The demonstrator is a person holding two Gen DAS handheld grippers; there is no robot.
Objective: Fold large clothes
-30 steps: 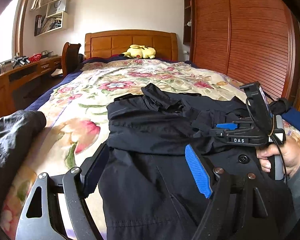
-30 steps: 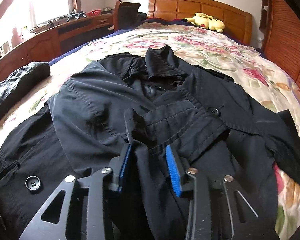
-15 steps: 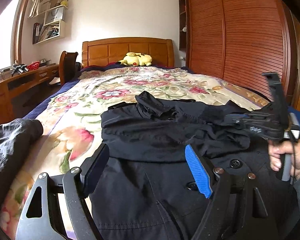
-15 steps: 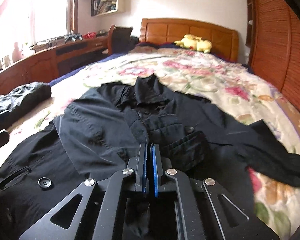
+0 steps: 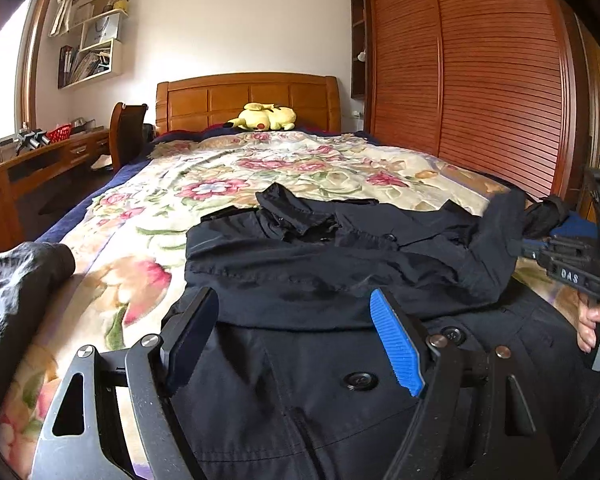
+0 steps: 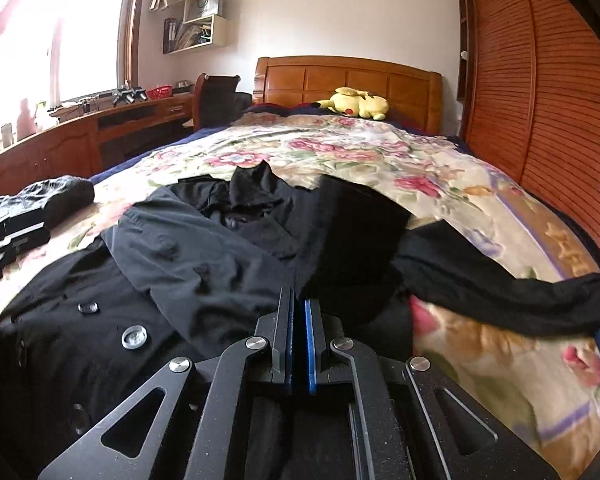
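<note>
- One big black coat (image 5: pixel 300 280) lies on the flowery bed (image 5: pixel 228 176), below the yellow toy (image 5: pixel 264 117) — soft, floppy, likely heavy.
- Right gripper (image 6: pixel 299 344) is pinching its sleeve (image 6: pixel 356 236); grab edges and cuffs.
- Left gripper (image 5: pixel 296 344) is spread wide — holding nothing.

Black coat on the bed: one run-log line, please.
left tongs: open, above black coat | right tongs: shut on black coat, fabric lifted | floral bedspread

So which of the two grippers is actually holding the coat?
The right gripper: shut on the coat, lifting a fold. The left gripper is open.
</note>
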